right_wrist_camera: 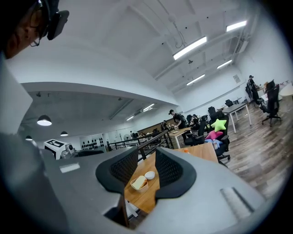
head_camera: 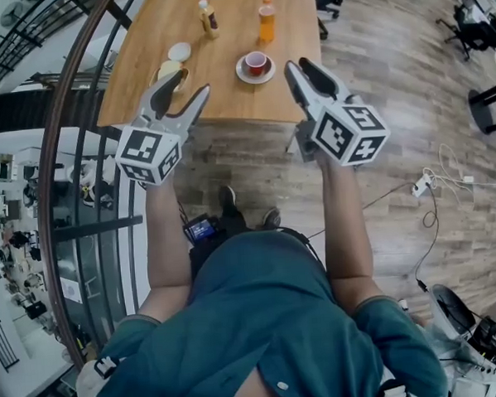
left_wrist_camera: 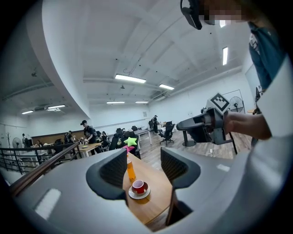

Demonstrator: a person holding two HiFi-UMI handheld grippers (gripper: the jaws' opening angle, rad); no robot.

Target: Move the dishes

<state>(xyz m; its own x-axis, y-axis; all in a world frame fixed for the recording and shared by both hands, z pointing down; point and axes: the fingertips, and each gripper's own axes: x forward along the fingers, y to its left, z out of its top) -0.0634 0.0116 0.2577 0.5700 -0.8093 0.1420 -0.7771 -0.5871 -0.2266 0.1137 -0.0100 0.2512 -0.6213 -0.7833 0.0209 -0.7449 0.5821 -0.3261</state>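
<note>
Care helps most now, so reach slowly toward the table and take one dish from the side, since the left gripper and right gripper hang spread wide, holding nothing, by the table's near edge, with the red cup on its saucer just past them.

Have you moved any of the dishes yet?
Nothing looks done: the red cup on its saucer, the bowl and the small white dish all sit on the table. Nothing is in hand: the left gripper and right gripper are open and empty. All the moving is left.
</note>
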